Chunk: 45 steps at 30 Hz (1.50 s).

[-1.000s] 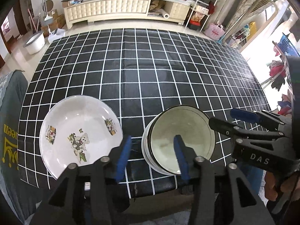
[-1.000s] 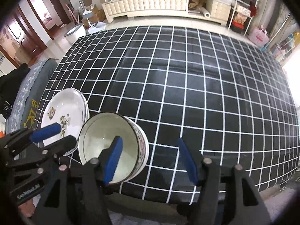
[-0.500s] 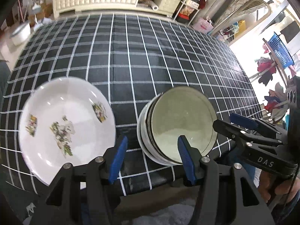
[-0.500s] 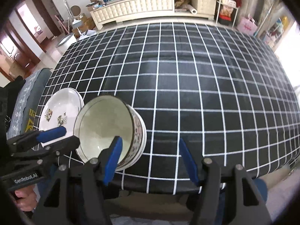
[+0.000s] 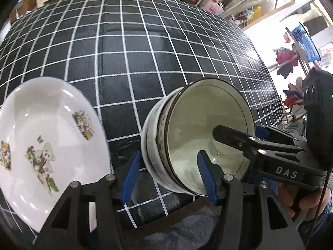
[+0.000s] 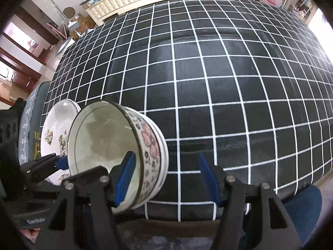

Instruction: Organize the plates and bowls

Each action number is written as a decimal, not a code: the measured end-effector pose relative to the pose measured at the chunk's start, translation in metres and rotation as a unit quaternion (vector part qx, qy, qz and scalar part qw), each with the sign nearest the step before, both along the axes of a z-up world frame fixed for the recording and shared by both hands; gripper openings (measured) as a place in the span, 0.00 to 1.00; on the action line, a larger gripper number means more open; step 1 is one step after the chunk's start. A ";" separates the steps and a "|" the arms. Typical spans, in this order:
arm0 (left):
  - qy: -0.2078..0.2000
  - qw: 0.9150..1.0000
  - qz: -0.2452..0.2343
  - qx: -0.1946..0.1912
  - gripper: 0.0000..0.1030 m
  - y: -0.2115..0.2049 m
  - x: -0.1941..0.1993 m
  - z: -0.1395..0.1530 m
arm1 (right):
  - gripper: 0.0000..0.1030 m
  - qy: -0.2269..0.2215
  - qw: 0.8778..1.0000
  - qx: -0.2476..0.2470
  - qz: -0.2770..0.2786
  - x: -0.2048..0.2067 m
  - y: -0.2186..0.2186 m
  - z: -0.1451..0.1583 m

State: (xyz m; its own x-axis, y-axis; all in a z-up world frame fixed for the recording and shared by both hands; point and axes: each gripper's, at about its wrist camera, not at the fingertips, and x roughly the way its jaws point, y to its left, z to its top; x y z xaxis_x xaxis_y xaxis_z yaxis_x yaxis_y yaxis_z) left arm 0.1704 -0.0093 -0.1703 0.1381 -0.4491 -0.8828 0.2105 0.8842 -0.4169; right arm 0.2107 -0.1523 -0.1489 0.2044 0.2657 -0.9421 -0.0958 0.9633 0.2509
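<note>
Straddling the near rim of the bowls (image 5: 199, 129), the left gripper (image 5: 168, 175) has one blue pad outside the stack's left wall and the other inside the top bowl; its jaws stand apart, and no pad can be seen pressing on the china. The bowls (a nested stack, the top one with a pink flower on its side) sit at the near edge of the table (image 5: 145, 52), which is covered by a black cloth with white grid lines. Just left of them lies the plate (image 5: 41, 137), white with small bear pictures, on top of at least one more plate. The right gripper (image 6: 166, 179) likewise spans the bowls' (image 6: 116, 145) right-hand wall, left pad inside, right pad well clear over the cloth; its jaws are parted too, gripping nothing that shows. A hand (image 5: 299, 200) holds its handle at the right edge of the left wrist view.
</note>
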 end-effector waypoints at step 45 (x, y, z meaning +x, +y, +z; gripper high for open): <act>-0.006 0.999 0.036 0.023 0.48 -0.014 0.003 -0.002 | 0.56 0.063 0.992 0.086 -0.061 0.005 -0.004 -0.004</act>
